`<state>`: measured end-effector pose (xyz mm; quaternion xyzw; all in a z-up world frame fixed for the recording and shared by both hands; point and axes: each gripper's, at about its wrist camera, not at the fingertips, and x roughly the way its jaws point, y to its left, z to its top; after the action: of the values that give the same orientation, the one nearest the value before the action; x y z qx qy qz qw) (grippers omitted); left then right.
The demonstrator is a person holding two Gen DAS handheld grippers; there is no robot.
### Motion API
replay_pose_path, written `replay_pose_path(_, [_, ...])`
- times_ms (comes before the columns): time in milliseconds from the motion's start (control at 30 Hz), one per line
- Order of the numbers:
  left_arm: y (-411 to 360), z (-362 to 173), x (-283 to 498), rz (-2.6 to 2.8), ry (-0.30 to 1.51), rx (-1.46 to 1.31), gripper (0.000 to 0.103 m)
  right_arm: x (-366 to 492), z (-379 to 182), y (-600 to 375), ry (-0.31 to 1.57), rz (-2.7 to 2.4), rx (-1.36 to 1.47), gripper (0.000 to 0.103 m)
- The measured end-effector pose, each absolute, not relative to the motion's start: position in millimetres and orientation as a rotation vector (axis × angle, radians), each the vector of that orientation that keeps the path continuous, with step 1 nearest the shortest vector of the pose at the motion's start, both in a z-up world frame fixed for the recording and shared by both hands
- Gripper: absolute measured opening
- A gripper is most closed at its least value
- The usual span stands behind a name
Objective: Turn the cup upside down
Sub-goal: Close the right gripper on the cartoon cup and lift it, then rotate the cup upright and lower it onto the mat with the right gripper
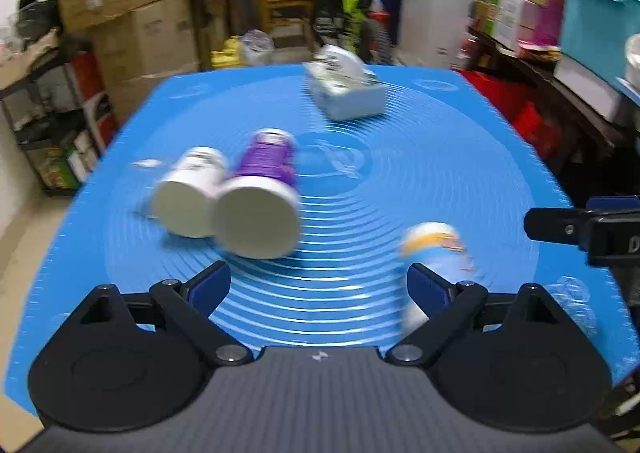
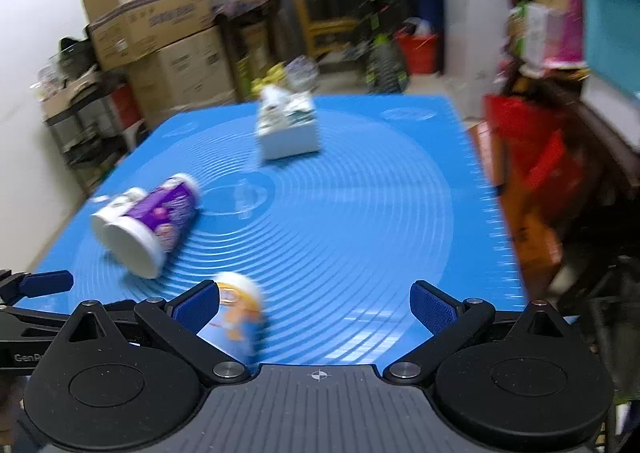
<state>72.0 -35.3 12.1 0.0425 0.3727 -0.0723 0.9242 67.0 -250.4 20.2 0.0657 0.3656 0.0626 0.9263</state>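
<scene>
Both the left gripper (image 1: 318, 285) and right gripper (image 2: 314, 303) gape wide, holding nothing; the blue cup (image 2: 236, 317) looks nearest; grip mid-wall, lift, then invert.

I see a blue mat (image 1: 440, 173) with pale concentric rings covering the table. On it, ahead and left of my left gripper (image 1: 319, 281), a purple cup (image 1: 264, 189) and a white cup (image 1: 192, 193) lie on their sides, touching. A blue-and-yellow cup (image 2: 236, 317) stands beside my right gripper's (image 2: 316, 303) left finger. A white tissue box (image 1: 344, 85) sits far ahead.
</scene>
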Motion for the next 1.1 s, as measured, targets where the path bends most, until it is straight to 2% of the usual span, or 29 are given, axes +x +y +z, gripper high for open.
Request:
replay_pose_path(333, [6, -12, 91, -0.044, 0.803, 0.095, 0.095, 130, -6, -193, 1.045, 0.222, 0.132, 0.1])
replay_pose_path(533, [8, -16, 89, -0.055, 0.798, 0.101, 0.095, 154, -27, -184, 1.171, 0.21, 0.141, 0.089])
replay_pose_path(700, [8, -18, 89, -0.062, 0.792, 0.108, 0.095, 156, -39, -184, 1.217, 0.248, 0.194, 0.072])
replay_pose_path(800, [8, -18, 89, -0.064, 0.795, 0.1, 0.095, 151, -34, -183, 1.181, 0.269, 0.196, 0.067])
replay_pose_path(900, [8, -16, 89, -0.067, 0.788, 0.096, 0.095, 138, -22, -183, 1.05, 0.237, 0.134, 0.066])
replay_pose_path(1100, [4, -16, 91, -0.06, 0.784, 0.072, 0.095, 112, -3, -197, 0.658, 0.089, 0.085, 0.065])
